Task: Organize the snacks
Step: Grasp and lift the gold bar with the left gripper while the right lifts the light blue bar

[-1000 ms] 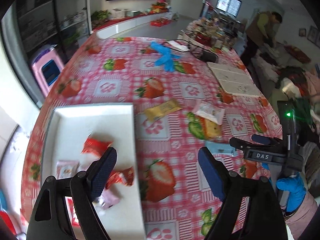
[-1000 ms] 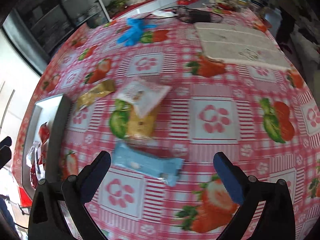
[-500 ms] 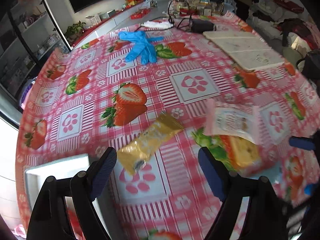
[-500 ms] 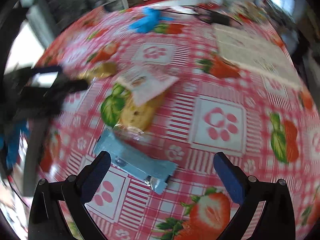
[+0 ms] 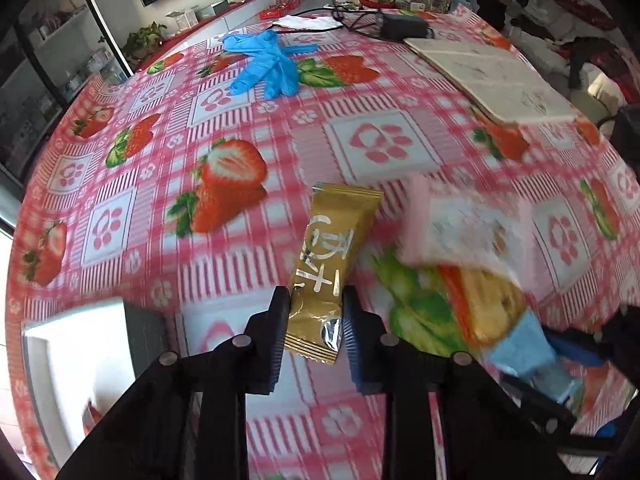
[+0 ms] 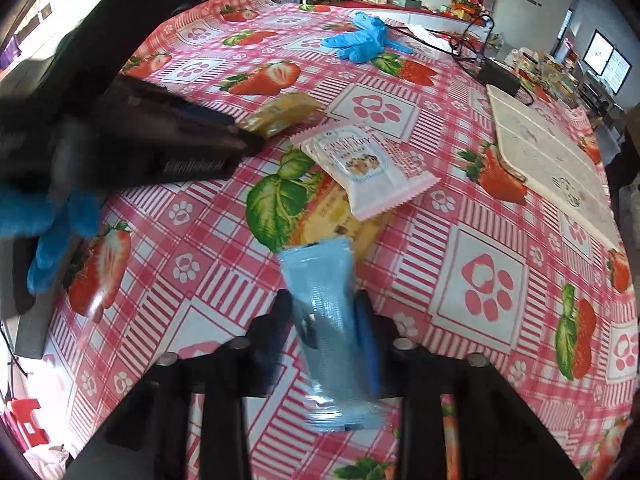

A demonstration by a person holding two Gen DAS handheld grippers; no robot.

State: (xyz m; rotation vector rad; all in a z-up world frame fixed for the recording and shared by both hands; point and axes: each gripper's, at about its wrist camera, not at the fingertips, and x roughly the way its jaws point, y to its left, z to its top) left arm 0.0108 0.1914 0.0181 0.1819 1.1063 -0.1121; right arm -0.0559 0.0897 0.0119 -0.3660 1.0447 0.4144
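Observation:
My left gripper (image 5: 316, 312) is shut on a gold snack bar (image 5: 330, 264), near its lower end, on the strawberry tablecloth. My right gripper (image 6: 322, 312) is shut on a light blue snack bar (image 6: 326, 320). A white and pink snack packet (image 6: 366, 170) lies over a yellow packet (image 6: 340, 220) just beyond the blue bar; both show blurred in the left wrist view (image 5: 468, 232). The gold bar (image 6: 284, 114) and the left gripper (image 6: 160, 136) show at the left of the right wrist view. A white tray's corner (image 5: 76, 356) is at the lower left.
Blue gloves (image 5: 264, 64) lie at the far side of the table. A white board (image 5: 492, 80) lies at the right, with a black adapter (image 5: 400, 30) and cables behind it. Shelves and a counter stand beyond the table.
Both grippers have moved down to the table and closed: the left on the gold bar, the right on the light blue bar. Both were open half a second ago.

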